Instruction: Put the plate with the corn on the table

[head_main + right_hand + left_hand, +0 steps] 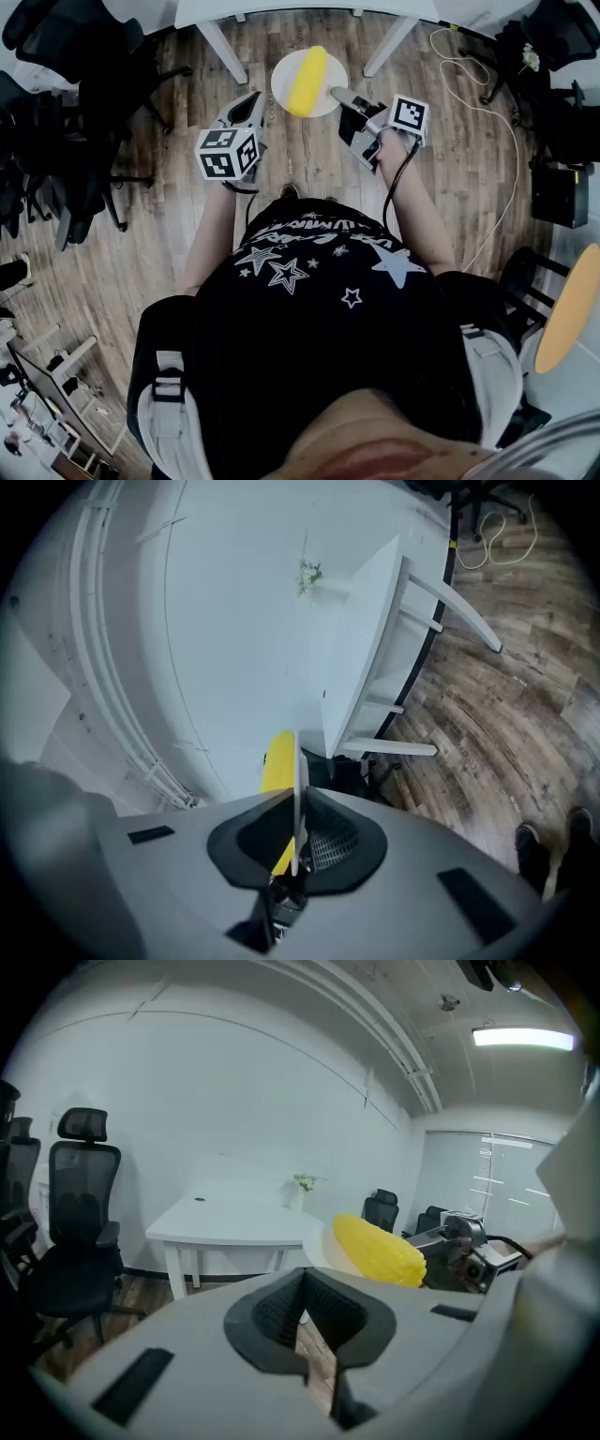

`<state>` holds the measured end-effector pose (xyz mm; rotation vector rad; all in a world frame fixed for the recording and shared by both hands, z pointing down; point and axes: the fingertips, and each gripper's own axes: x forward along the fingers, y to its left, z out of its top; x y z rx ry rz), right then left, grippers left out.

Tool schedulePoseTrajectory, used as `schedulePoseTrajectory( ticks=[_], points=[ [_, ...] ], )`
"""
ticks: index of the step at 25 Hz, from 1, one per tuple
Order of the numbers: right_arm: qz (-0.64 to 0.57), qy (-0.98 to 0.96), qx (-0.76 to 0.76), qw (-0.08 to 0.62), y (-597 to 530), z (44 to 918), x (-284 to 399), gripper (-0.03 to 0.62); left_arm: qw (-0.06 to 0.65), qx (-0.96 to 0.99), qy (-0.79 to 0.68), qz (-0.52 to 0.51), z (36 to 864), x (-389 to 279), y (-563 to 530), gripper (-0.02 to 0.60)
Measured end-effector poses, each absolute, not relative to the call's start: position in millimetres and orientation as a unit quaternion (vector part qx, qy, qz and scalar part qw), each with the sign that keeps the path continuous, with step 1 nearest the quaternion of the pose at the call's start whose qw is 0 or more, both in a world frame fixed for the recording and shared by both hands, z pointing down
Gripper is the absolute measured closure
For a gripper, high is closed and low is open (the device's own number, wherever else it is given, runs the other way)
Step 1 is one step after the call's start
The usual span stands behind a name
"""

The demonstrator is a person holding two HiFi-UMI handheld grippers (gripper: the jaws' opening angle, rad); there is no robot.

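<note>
Nearest the head camera is the person's dark shirt [309, 272] with white stars, and both forearms reach forward past it over the wooden floor [169, 234]. Out front the plate [281, 89] hangs in the air with the corn [307, 80] lying along it, short of the white table [300, 7]. The right gripper [339, 94] pinches the plate's right rim. The left gripper [253, 105] sits just beside the left rim; whether it touches, I cannot tell.

From the left gripper view, its jaws are drawn together with nothing between them. The corn [375, 1249] and plate [322, 1241] float to the right, in front of the table [234, 1222].

From the right gripper view, which is rolled on its side, the plate [297, 780] stands edge-on between the jaws, clamped by its thin rim. The corn [275, 771] rests on one face and the table [361, 658] is beyond.

This looks like the carrying step, with the plate not yet set down. Next, the right hand would need to reach over the tabletop. It must hold the plate flat so the corn does not roll, lower it, then let go.
</note>
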<state>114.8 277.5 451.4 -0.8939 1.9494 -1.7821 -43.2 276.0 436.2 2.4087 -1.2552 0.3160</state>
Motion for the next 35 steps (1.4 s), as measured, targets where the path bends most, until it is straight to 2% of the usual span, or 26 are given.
schedulePoseTrajectory(
  ticks=[28, 35],
  points=[
    [-0.625, 0.686, -0.321, 0.188, 271.9, 451.1, 117.9, 0.566, 0.209, 0.864, -0.444, 0.116, 442.8, -42.5, 268.9, 0.577],
    [-0.626, 0.677, -0.333, 0.197, 250.1, 457.4, 97.3, 0.563, 0.208, 0.867, -0.438, 0.117, 447.1, -70.8, 248.8, 0.577]
  ],
)
